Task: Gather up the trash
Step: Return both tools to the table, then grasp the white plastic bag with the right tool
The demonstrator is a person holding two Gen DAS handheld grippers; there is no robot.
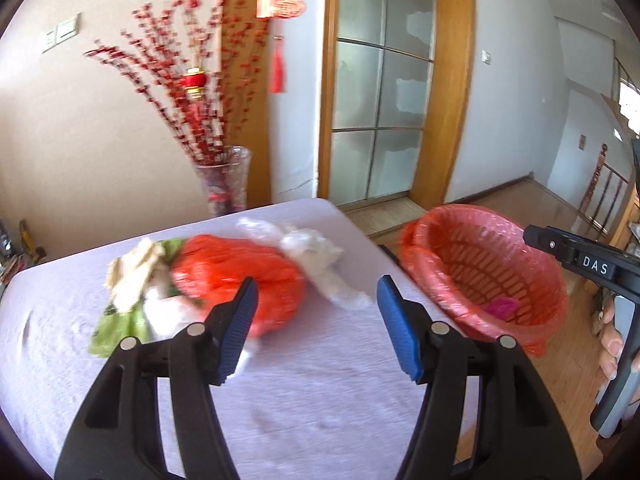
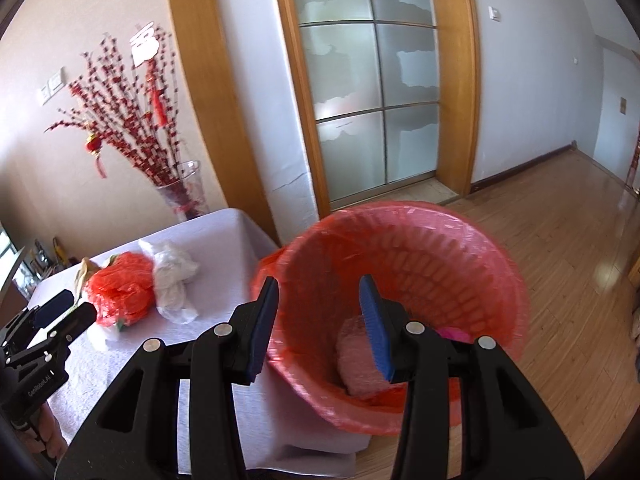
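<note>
White-clothed table [image 1: 280,400] beside wooden floor [image 2: 560,240]

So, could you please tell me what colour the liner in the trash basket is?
Red, translucent plastic liner, clearest in the right wrist view.

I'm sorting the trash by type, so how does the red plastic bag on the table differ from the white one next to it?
The red plastic bag is bright orange-red; the white plastic bag is pale and partly see-through. The red one bunches into a rounder, bulkier heap, while the white one lies longer and thinner. The red one sits nearer the left gripper; the white one lies toward the basket. Both are crumpled and lie on the table, touching.
</note>
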